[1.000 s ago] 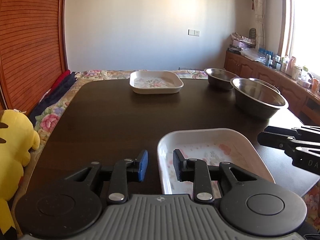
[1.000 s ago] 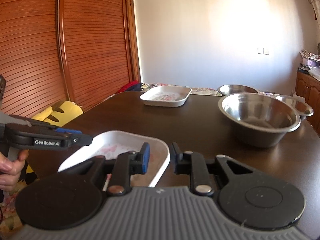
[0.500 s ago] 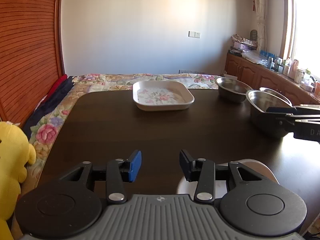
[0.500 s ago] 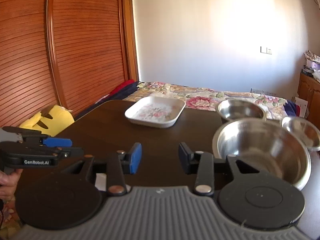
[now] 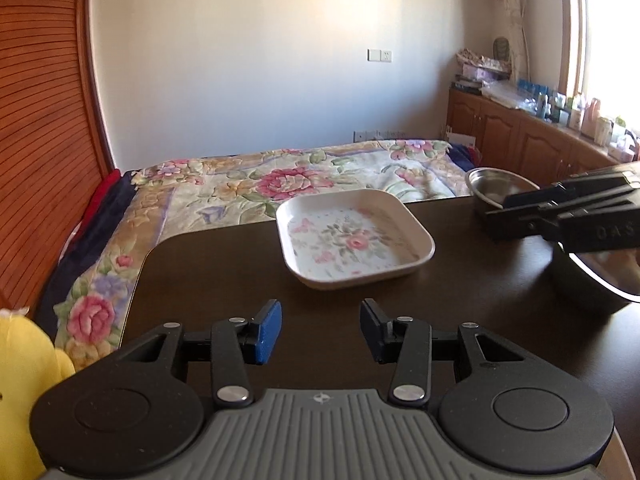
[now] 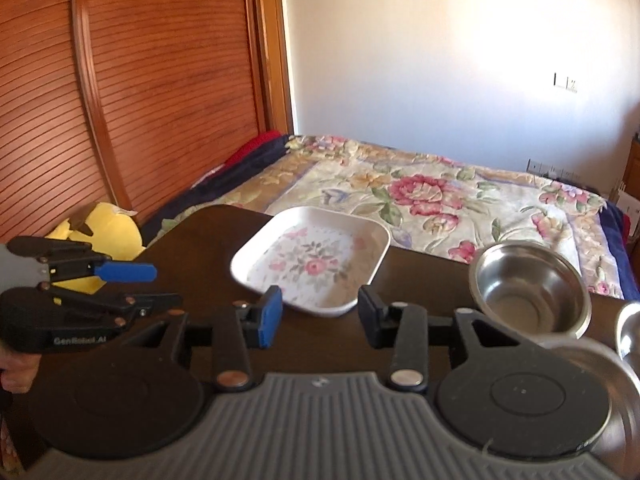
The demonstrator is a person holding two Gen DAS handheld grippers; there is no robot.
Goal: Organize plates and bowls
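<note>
At the centre of both wrist views, the floral plate [image 5: 354,240] sits alone on the dark bench [image 5: 224,276], well apart from any stack. The left hand-held gripper [image 5: 320,330] and right hand-held gripper [image 6: 319,316] both hang with jaws spread, holding nothing. The small steel bowl [image 6: 528,288] stands at centre right in the right view, and a larger bowl [image 5: 596,280] at the right edge in the left view, un-nested. By my judgement, sorting has barely started.

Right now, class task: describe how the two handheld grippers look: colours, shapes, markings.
Both are black plastic with grey ribbed bases, round discs and silver rivets. The left gripper and right gripper each carry blue finger pads. The left one's side reads "GenRobot.AI".
</note>
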